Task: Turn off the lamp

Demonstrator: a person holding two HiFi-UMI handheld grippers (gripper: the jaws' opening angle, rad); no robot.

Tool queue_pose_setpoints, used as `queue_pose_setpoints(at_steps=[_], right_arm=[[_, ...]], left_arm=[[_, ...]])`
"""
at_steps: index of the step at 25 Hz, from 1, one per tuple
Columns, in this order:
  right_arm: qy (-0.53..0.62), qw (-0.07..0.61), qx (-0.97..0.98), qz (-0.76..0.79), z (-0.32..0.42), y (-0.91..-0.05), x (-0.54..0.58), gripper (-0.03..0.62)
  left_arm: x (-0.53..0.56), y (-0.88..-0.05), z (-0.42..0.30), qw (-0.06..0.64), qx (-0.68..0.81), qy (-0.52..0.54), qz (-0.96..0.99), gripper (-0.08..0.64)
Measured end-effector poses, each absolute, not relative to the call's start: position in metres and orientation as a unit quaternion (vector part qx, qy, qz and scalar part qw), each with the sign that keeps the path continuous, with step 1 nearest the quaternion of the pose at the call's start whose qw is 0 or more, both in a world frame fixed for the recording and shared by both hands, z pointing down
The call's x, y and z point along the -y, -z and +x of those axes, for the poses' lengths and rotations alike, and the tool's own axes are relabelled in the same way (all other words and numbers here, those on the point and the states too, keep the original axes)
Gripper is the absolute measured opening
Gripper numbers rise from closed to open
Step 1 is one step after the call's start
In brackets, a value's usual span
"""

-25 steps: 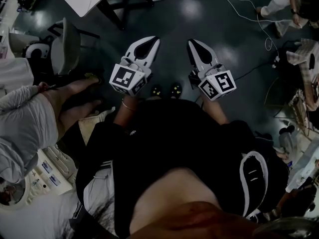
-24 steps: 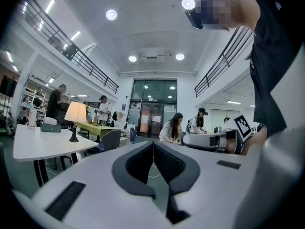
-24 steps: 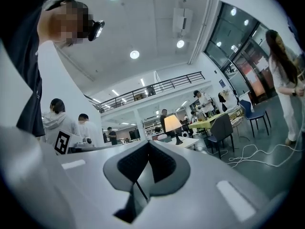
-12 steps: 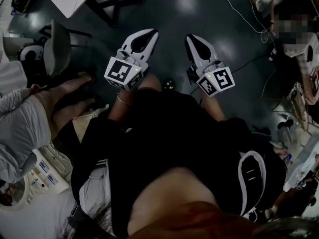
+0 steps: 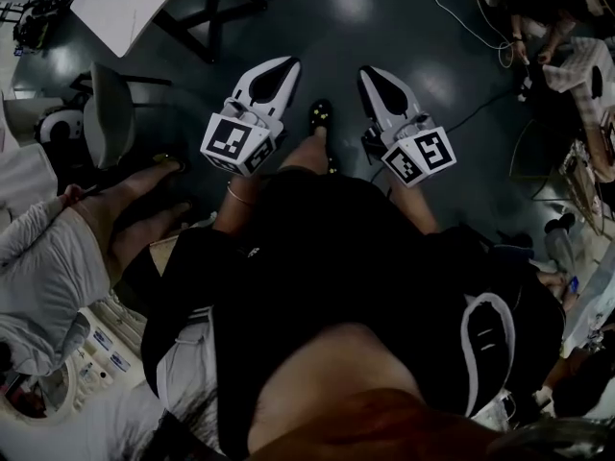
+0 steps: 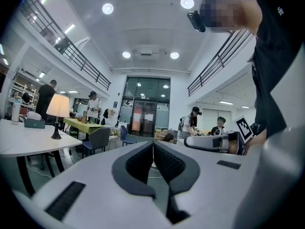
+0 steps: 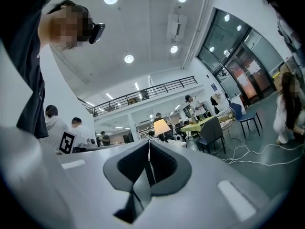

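The lamp, a lit cream shade on a thin dark stem, stands on a white table far off at the left of the left gripper view. In the right gripper view the lamp shows just above the jaw tips, also far away. My left gripper and right gripper are held side by side in front of the person's body, pointing level over the dark floor. The left gripper is shut with nothing in it. So is the right gripper, its pads meeting.
A white table on dark legs and a grey chair lie ahead to the left. Cables run over the floor at the upper right. A person in grey stands close at the left, others at the right edge. One shoe shows between the grippers.
The person carrying the grippers has stepped forward: a foot has swung out between them, and the table and chair have slid down and left. Both grippers stay shut, side by side.
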State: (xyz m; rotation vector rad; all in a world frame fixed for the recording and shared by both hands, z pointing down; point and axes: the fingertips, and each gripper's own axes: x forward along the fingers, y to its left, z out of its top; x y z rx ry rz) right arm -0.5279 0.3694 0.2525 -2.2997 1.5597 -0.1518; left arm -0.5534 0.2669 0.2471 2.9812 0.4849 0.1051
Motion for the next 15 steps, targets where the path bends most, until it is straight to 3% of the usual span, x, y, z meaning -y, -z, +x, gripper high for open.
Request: queue_pose_setpoints(at_steps=[15], right_arm=[[0.069, 0.170, -0.544, -0.819, -0.436, -0.261, -0.339, 0.000]], left_arm=[[-0.239, -0.261, -0.453, 0.078, -0.171, -0.051, 0.981, 0.008]])
